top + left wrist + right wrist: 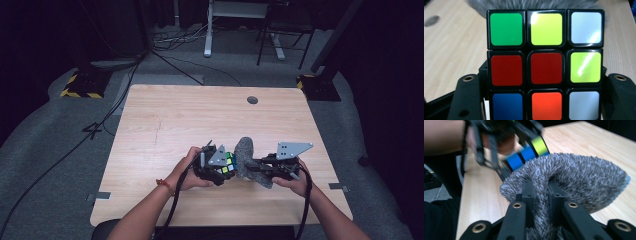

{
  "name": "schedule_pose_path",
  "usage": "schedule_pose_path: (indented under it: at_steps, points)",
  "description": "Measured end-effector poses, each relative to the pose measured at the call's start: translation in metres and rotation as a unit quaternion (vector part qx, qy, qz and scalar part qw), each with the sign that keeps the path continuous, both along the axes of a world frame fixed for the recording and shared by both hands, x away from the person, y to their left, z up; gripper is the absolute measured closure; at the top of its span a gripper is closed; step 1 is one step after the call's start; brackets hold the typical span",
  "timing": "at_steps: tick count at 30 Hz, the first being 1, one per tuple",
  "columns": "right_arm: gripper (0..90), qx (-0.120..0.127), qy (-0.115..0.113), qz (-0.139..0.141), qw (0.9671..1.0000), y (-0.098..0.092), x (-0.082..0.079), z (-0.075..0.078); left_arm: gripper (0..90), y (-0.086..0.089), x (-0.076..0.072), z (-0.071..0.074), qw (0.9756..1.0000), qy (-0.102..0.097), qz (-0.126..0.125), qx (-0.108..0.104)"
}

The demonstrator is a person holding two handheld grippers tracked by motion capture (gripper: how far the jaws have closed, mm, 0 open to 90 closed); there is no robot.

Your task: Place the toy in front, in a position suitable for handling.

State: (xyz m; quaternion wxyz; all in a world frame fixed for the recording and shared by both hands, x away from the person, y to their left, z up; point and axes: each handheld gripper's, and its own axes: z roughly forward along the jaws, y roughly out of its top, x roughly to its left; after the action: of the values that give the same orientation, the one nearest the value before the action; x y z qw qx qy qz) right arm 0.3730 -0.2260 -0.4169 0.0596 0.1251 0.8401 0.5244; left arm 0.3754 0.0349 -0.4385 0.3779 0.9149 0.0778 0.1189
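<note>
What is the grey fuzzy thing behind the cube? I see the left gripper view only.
Observer: It is a grey fluffy cloth, pinched between the jaws of the right gripper.
Operator: Does the cloth touch the cube?
Observer: Yes, in the high view it presses against the cube, on the side away from the left gripper.
Operator: Is the cube resting on the table?
Observer: I cannot tell; the high view shows both hands holding the grippers close over the table, near its front edge.

cube (545, 65) bottom row cut off, left claw (499, 147) blurred
</note>
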Motion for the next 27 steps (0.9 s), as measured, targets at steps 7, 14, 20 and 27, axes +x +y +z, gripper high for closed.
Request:
schedule_pose_path:
  at_steps: [7,14,20,27]
  points:
    - [79.5,-0.001,-0.022,-0.001,0.9998,0.008,-0.007,0.005,33.5,-0.010,-0.006,-0.003,0.9998,-0.002,-0.020,0.006]
    - [79.6,-0.045,-0.012,-0.029,0.9985,0.009,0.000,-0.005,33.5,0.001,-0.007,0.009,0.9995,-0.010,-0.021,-0.021]
    - [79.5,-0.062,-0.002,-0.026,0.9977,0.011,0.003,-0.012,33.5,0.006,-0.006,0.015,0.9994,-0.018,-0.013,-0.025]
    - [79.5,-0.040,-0.015,0.001,0.9991,0.013,-0.007,-0.005,33.5,0.007,-0.005,0.012,0.9997,-0.016,-0.010,-0.015]
